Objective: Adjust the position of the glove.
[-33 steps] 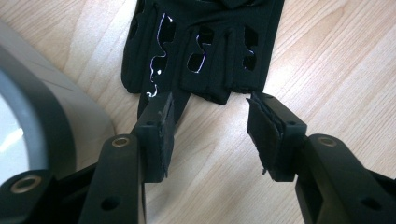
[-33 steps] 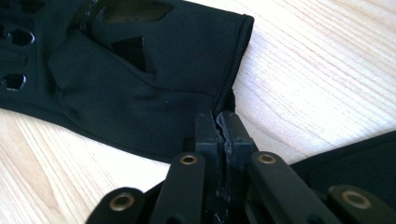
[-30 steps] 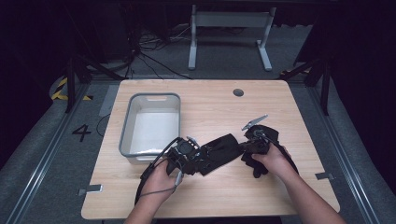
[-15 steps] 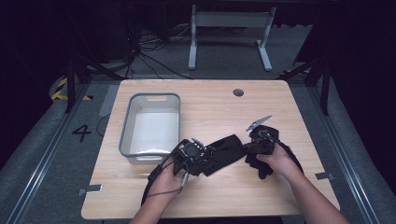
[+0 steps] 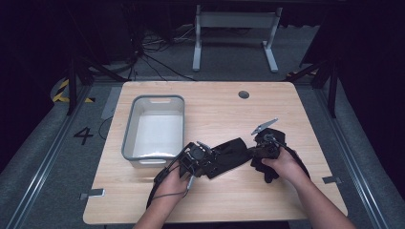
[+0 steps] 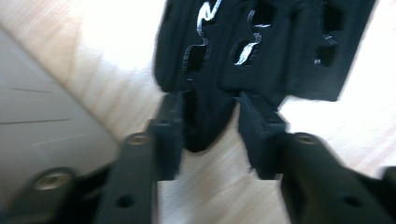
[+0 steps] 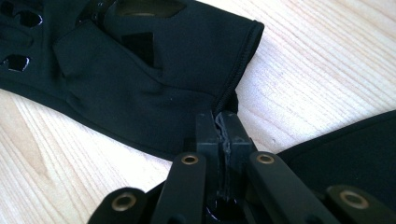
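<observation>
Black fabric glove (image 5: 230, 155), flat on the light wooden bench (image 5: 305, 114), a little nearer the front edge than the middle and just right of the grey plastic tub (image 5: 156, 128) toward the left edge. In the high view: left gripper (image 5: 206, 161) at the glove's left end, right gripper (image 5: 255, 150) at its right end, glove stretched between them. In the left gripper view: left gripper (image 6: 208, 126) with jaws apart, one dark fingertip of the glove (image 6: 261, 51) between the pads, pads not closed on it; perforated finger strips beyond; wall of the tub (image 6: 42, 126) at the left. In the right gripper view: right gripper (image 7: 223, 133) pressed together on the hemmed cuff edge of the glove (image 7: 154, 70), fabric pinched between the pads; second piece of black fabric (image 7: 350, 149) on the wood to the right. Same piece in the high view under the right hand (image 5: 282, 163), as a dark heap (image 5: 267, 169) near the right end of the glove
</observation>
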Motion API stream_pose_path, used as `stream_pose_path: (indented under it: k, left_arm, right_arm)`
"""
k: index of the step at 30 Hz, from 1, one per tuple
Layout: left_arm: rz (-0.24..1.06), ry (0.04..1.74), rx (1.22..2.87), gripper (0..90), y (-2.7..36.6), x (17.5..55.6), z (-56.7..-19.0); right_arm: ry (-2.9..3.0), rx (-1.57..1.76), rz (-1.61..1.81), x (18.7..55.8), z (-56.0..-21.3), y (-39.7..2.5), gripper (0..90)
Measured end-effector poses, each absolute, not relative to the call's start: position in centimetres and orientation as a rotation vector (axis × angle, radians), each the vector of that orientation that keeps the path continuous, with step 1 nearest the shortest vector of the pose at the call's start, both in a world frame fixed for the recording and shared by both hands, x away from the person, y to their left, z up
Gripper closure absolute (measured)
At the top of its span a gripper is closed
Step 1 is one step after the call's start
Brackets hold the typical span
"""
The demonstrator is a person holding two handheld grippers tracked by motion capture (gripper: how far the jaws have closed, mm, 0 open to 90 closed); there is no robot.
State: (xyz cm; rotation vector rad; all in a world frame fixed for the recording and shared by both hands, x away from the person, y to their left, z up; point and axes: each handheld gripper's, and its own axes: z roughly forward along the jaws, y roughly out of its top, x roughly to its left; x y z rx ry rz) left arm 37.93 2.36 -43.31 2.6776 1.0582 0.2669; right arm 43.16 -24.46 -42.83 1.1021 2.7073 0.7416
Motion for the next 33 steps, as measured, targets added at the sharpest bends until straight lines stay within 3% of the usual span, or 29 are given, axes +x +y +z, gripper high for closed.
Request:
stream_pose_path:
  k: [8,20,33]
  left_arm:
    - [0.303,1.049,2.677,82.7,2.5,37.9,-42.9]
    - [0.289,0.972,2.615,83.3,3.2,36.5,-39.9]
    - [0.271,0.843,2.625,82.6,3.1,34.9,-37.9]
  right_arm:
    - [2.693,1.097,0.785,42.9,-42.4,-24.4,88.3]
    - [2.607,1.055,0.896,41.5,-40.1,-25.4,88.3]
    - [2.593,1.026,0.977,36.9,-37.5,-27.4,88.3]
